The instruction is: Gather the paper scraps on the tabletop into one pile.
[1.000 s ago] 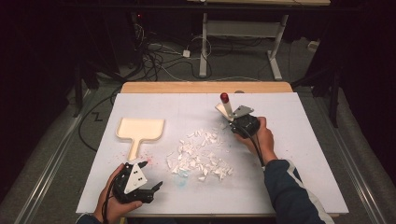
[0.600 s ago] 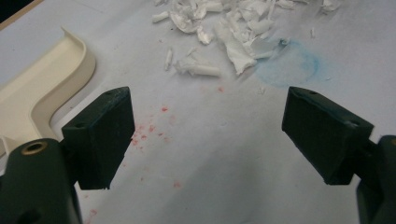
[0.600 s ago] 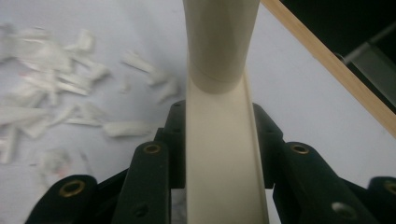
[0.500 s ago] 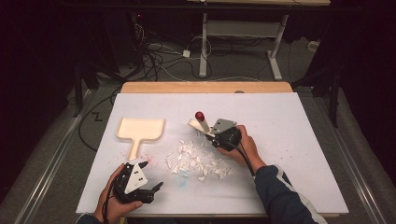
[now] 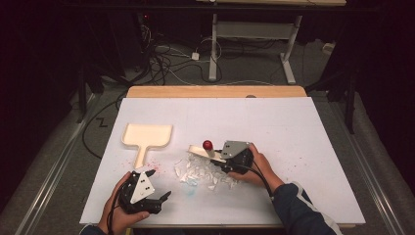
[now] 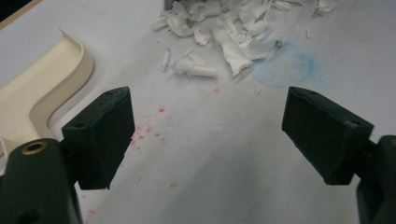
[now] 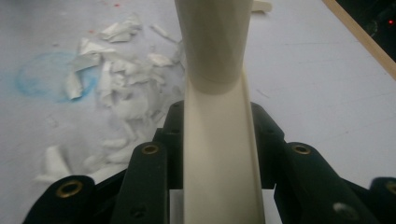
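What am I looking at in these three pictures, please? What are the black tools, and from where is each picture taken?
A person sits at a white table and holds a black two-jaw gripper in each hand. The high view looks down from above. The other two pictures come from small cameras that ride on the grippers and look along their jaws.

On the table lie a cream plastic dustpan, a pile of torn white paper scraps, a faint blue smudge and small red specks.

The left gripper is open and holds nothing; its jaws stand wide apart above the table. The right gripper is shut on the cream handle of a small brush with a red knob, beside the scraps.
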Motion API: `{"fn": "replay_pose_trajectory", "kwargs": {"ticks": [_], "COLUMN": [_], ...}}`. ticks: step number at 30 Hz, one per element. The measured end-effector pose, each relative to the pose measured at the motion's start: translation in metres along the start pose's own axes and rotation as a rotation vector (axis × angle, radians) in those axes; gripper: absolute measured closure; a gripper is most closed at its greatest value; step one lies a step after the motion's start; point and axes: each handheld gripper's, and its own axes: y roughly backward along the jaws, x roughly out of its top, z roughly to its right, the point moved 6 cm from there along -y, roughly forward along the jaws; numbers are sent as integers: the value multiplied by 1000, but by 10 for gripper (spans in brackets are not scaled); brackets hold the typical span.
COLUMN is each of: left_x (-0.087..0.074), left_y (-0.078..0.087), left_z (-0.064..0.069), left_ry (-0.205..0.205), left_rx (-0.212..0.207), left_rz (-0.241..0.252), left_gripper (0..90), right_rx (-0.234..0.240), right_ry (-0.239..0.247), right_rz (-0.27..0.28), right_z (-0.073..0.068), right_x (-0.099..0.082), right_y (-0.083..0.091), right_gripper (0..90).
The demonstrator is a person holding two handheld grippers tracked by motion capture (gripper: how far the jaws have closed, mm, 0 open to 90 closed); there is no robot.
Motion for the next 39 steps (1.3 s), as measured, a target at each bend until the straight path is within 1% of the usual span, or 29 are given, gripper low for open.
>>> {"fn": "replay_pose_trajectory", "kwargs": {"ticks": [1, 3, 4, 6, 8, 10, 11, 13, 14, 16, 17, 18, 21, 23, 24, 25, 26, 27, 28, 29, 30, 31, 32, 33, 34, 35, 36, 38, 39], "left_x": [0, 1, 1, 1, 1, 2, 2, 2, 3, 2, 2, 2, 2, 2, 2, 2, 2, 2, 2, 1, 0, 0, 0, 0, 0, -1, -1, -2, -2], "left_y": [0, 1, 2, 3, 3, 4, 5, 5, 6, 6, 6, 6, 5, 4, 4, 4, 4, 4, 5, 5, 5, 5, 5, 5, 5, 5, 5, 5, 5], "left_z": [0, 1, 1, 1, 1, 1, 1, 1, 2, 1, 1, 1, 1, 1, 1, 1, 1, 1, 1, 1, 0, 0, 0, 0, 0, 0, 0, 0, 0], "left_ry": [-2, -4, -5, -8, -10, -12, -13, -13, -12, -13, -13, -14, -14, -10, -9, -7, -6, -7, -8, -7, -2, -2, 0, 0, 0, 0, 1, 5, 7], "left_rx": [-1, -1, -3, -4, -6, -4, -4, -3, -3, -2, -2, -1, -2, -1, -1, 2, 4, 5, 6, 4, 5, 5, 5, 5, 5, 5, 4, 3, 3], "left_rz": [1, 3, 4, 5, 8, 12, 13, 15, 16, 15, 14, 13, 12, 10, 8, 9, 8, 8, 7, 5, 4, 4, 5, 5, 4, 4, 3, 2, 2], "left_gripper": [164, 165, 164, 165, 164, 164, 164, 164, 164, 164, 164, 165, 164, 165, 165, 165, 164, 164, 164, 164, 164, 164, 164, 164, 164, 164, 164, 164, 164], "right_rx": [20, 30, 41, 45, 37, 17, 17, -1, -17, -28, -61, -72, -85, -114, -140, -140, -171, -180, -180, -194, -215, -215, -236, -236, -240, -258, -258, -268, -258], "right_ry": [13, 12, 15, 7, -14, -25, -25, -40, -49, -51, -72, -82, -100, -120, -127, -127, -132, -138, -138, -153, -173, -173, -182, -182, -183, -170, -170, -146, -131], "right_rz": [3, 8, 20, 27, 49, 58, 58, 65, 65, 62, 58, 60, 63, 54, 45, 45, 23, 18, 18, 14, 9, 9, -1, -1, -9, -21, -21, -23, -27], "right_z": [-4, -6, -8, -9, -7, -4, -4, 0, 1, 3, 9, 11, 16, 22, 28, 28, 38, 41, 41, 46, 55, 55, 65, 65, 68, 73, 73, 73, 71], "right_x": [-1, -2, -2, -2, -1, 1, 1, 1, 1, 0, -1, -2, -3, -4, -4, -4, -5, -5, -5, -5, -5, -5, -3, -3, -1, 5, 5, 11, 14], "right_y": [7, 11, 21, 24, 36, 44, 44, 52, 54, 56, 59, 59, 60, 58, 54, 54, 46, 44, 44, 40, 33, 33, 24, 24, 20, 8, 8, -2, -8], "right_gripper": [666, 667, 672, 675, 678, 678, 678, 677, 677, 678, 678, 677, 677, 677, 677, 677, 677, 678, 678, 677, 678, 678, 678, 678, 678, 678, 678, 678, 678]}}
